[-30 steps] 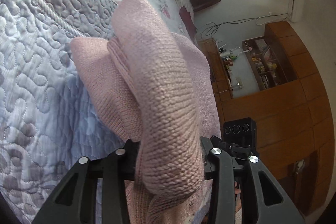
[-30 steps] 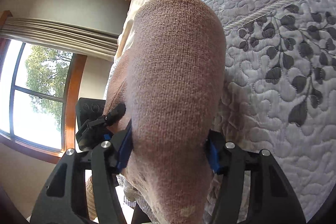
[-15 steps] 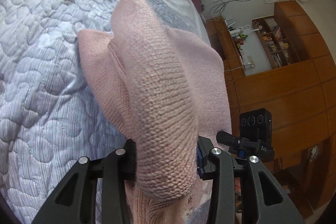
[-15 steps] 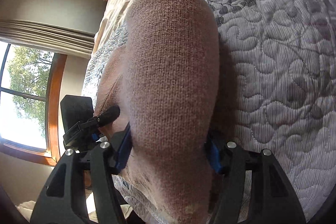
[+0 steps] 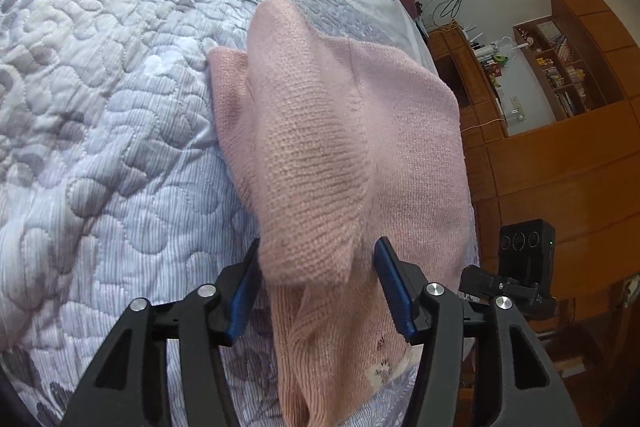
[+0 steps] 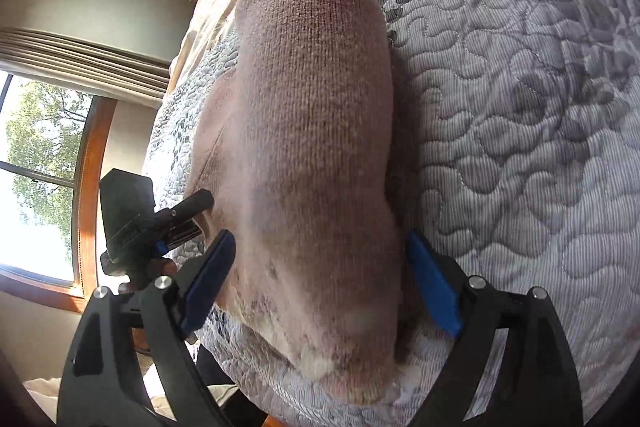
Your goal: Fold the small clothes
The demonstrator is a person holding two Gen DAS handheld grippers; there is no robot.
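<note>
On the quilted bedspread (image 5: 100,131), a pink knit garment (image 5: 316,155) is flanked by the spread jaws of both left gripper (image 5: 316,291) and right gripper (image 6: 320,279), folded toward 12 o'clock.

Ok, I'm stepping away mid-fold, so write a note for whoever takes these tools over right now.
Left tool: jaws open, with a raised fold of the pink knit sweater loose between them.
Right tool: jaws open, around the sweater's other raised fold.
The sweater lies on the quilted bedspread near the bed's edge, its lifted part laid over the flat part.
Done: the first fold looks laid down and released.
Left: back both tools out, flatten the bulges, probably fold once more.
</note>
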